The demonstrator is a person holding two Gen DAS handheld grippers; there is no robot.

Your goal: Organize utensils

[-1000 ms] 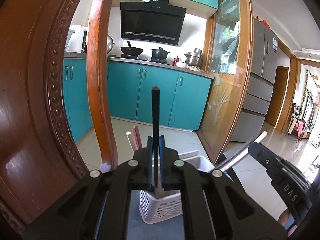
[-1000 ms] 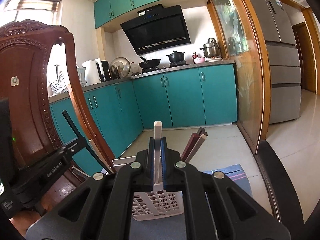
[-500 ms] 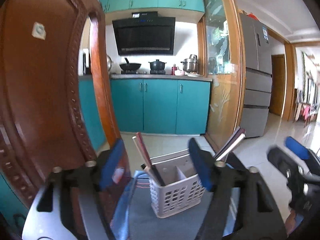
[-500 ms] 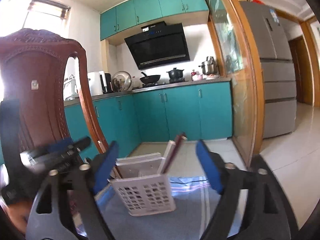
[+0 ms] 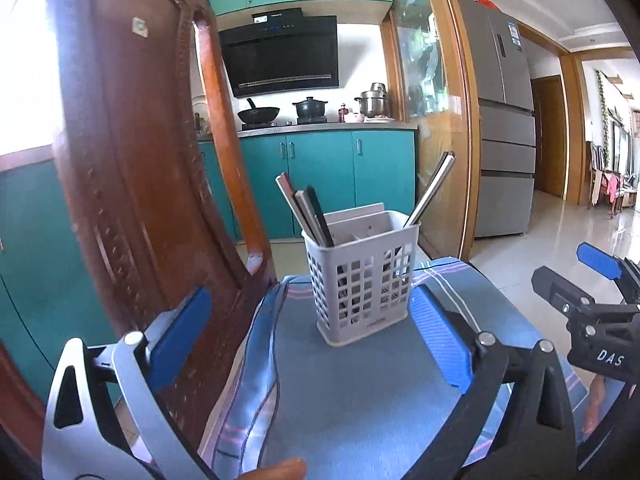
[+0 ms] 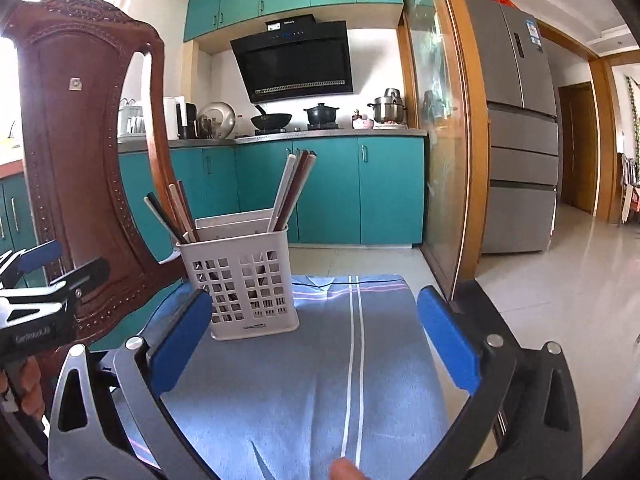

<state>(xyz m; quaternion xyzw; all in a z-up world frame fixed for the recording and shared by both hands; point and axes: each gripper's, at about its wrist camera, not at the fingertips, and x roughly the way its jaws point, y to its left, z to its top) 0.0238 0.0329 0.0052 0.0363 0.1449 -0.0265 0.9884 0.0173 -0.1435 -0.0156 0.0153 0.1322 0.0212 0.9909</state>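
Teal kitchen cabinets [image 6: 328, 188] fill the background behind our blue striped cloth [image 6: 320, 380]. On it stands the white utensil basket [image 5: 362, 280], chopsticks [image 5: 306, 210] leaning out of both ends. Our left claw [image 5: 316, 336] and right claw [image 6: 316, 338] have just been opening; both gape wide with nothing between them. Beside us stands a carved wooden chair [image 6: 80, 128].

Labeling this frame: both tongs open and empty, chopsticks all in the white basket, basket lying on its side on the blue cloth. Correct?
One error: the white basket stands upright on the blue cloth, as the left wrist view shows. The rest holds: left tongs and right tongs are open and empty, and the chopsticks are in the basket.
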